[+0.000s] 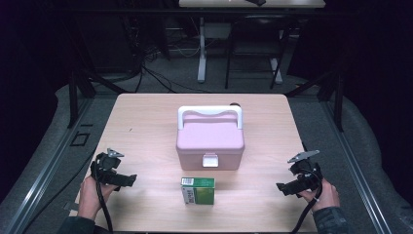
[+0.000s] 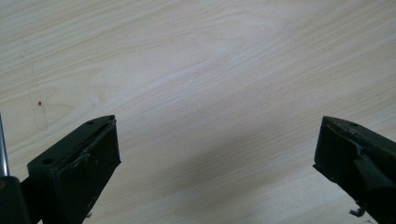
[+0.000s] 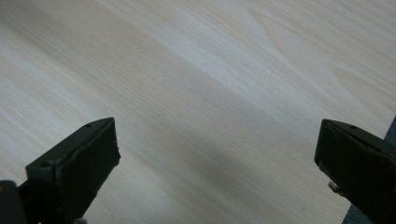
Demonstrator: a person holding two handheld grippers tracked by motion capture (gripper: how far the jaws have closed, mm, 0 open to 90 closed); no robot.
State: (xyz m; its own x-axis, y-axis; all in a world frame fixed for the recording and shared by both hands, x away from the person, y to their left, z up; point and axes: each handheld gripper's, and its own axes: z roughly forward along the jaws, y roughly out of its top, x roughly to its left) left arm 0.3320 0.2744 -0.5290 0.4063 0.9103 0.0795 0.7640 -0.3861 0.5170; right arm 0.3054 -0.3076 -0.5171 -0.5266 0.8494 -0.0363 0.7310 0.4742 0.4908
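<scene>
I see the green carton (image 1: 197,190) lying at the lower centre of the high view, on the pale wooden table (image 1: 146,122), just below the pink lidded box (image 1: 210,141) with its white handle (image 1: 210,113). My left gripper (image 1: 127,180) sits at the lower left, jaws spread wide with bare wood between them. My right gripper (image 1: 284,188) sits at the lower right, jaws equally wide apart and empty. Both stand well apart from the carton.
</scene>
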